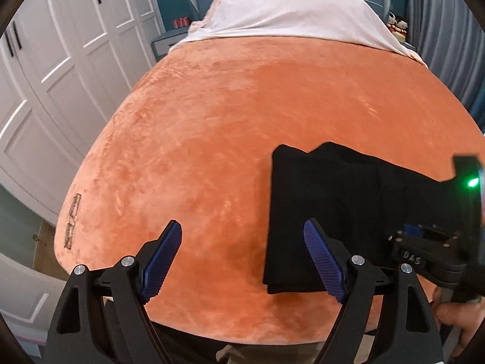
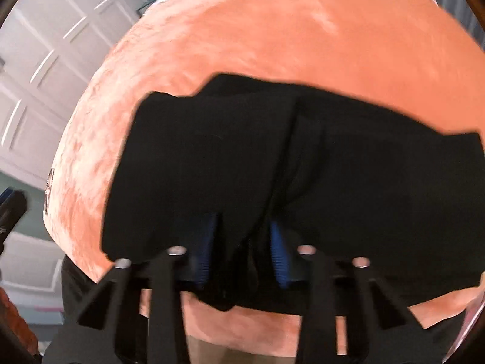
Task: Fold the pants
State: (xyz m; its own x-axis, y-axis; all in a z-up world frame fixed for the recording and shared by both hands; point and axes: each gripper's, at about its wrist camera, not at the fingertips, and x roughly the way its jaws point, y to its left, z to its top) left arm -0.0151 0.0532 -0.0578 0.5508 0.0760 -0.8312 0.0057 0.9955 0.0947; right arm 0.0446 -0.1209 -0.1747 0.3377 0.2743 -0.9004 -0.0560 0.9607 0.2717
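The folded black pants (image 1: 333, 212) lie near the bed's (image 1: 212, 121) front edge. The left tool (image 1: 242, 257) stands wide apart, empty, over their left edge. The right tool (image 2: 242, 251) is clamped on a fold of the pants.

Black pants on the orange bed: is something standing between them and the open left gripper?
Nothing visible does. The left gripper hangs open over bare orange cover, beside the pants' left edge.
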